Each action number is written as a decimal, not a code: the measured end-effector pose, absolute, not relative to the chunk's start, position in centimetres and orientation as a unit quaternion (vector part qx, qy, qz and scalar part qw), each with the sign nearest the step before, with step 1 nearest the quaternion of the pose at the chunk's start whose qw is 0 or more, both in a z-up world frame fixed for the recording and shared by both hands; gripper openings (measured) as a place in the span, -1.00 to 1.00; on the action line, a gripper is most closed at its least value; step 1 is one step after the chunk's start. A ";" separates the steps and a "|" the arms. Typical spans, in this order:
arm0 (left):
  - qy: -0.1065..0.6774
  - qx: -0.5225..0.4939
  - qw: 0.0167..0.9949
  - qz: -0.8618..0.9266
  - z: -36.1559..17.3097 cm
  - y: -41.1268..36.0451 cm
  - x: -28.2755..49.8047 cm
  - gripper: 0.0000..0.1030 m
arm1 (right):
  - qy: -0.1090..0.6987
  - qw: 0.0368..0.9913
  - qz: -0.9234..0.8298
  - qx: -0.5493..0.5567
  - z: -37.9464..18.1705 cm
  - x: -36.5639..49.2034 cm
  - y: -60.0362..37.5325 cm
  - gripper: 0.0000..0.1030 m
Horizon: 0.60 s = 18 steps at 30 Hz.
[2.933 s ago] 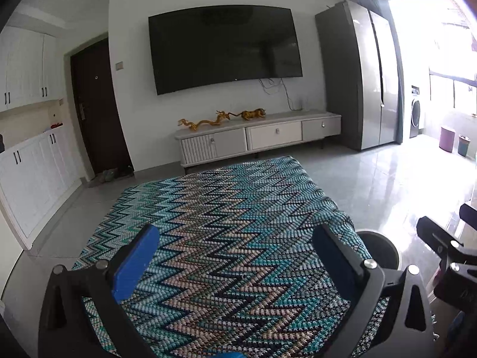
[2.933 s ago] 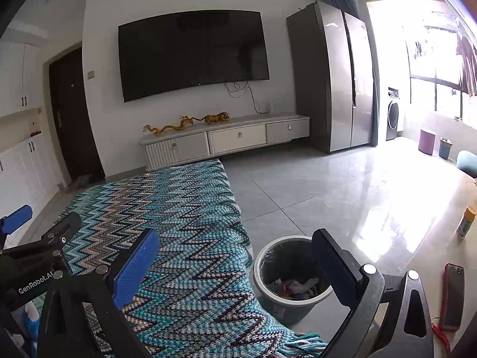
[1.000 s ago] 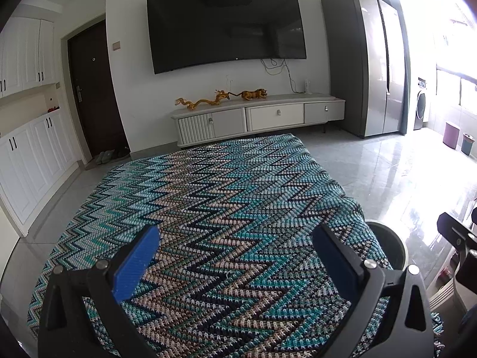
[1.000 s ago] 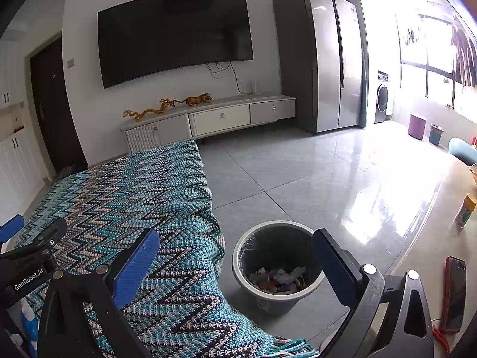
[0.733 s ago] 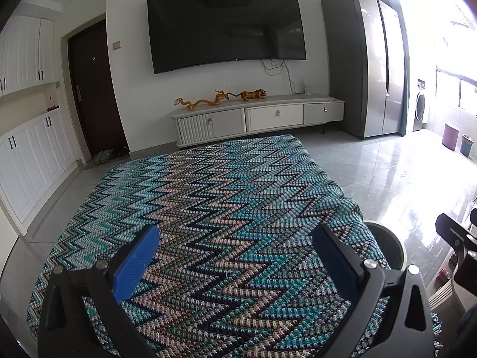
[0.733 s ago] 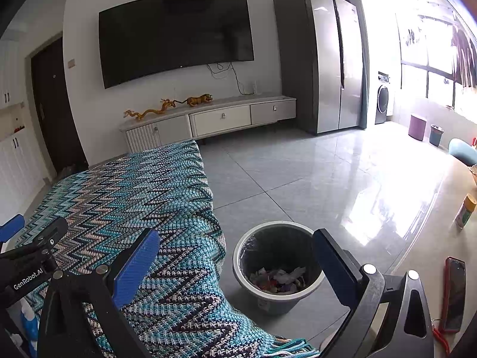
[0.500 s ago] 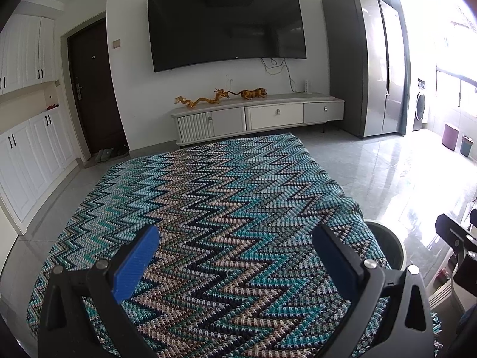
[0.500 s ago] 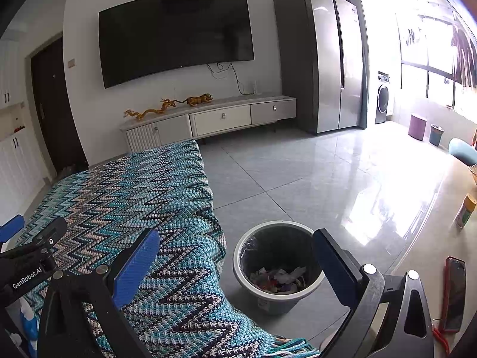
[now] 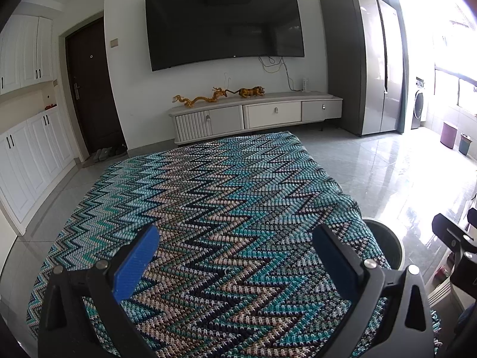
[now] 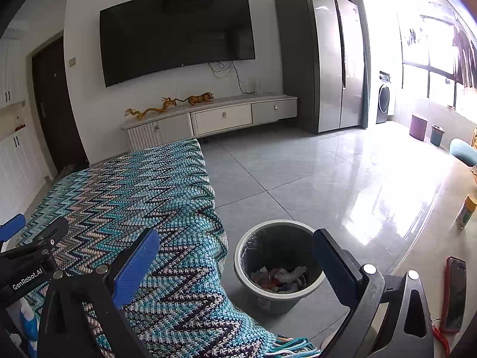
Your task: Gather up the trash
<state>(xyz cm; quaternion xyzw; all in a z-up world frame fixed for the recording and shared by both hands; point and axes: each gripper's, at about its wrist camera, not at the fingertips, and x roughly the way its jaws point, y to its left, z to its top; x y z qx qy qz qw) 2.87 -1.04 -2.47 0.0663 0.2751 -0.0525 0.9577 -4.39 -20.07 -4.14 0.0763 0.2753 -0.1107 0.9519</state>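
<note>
A round grey trash bin (image 10: 253,277) stands on the tiled floor beside the table; crumpled trash (image 10: 278,277) lies at its bottom. Its rim also shows in the left wrist view (image 9: 390,244), behind the table's right edge. My right gripper (image 10: 232,253) is open and empty, above the cloth's edge and the bin. My left gripper (image 9: 235,247) is open and empty over the zigzag knitted tablecloth (image 9: 208,203). I see no loose trash on the cloth. The left gripper's body shows at the left edge of the right wrist view (image 10: 32,262).
A phone in a red case (image 10: 454,292) lies on a pale surface at the right, with a yellow-capped bottle (image 10: 465,211) behind it. A white TV cabinet (image 9: 256,116), a wall TV and a tall fridge (image 9: 363,68) stand at the far wall.
Over the last second almost nothing has moved. Since 2.9 s ago both views have shifted so the cloth and bin sit lower and nearer.
</note>
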 end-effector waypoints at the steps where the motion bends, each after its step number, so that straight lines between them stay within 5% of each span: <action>1: 0.276 0.066 0.957 -0.053 -2.5 -1.0 2.9 1.00 | 0.275 0.952 -0.111 0.077 -4.1 -4.4 -20.1 1.00; 18: 0.286 0.064 0.955 -0.054 -2.7 -0.8 3.1 1.00 | 0.276 0.952 -0.110 0.077 -4.1 -4.4 -20.1 1.00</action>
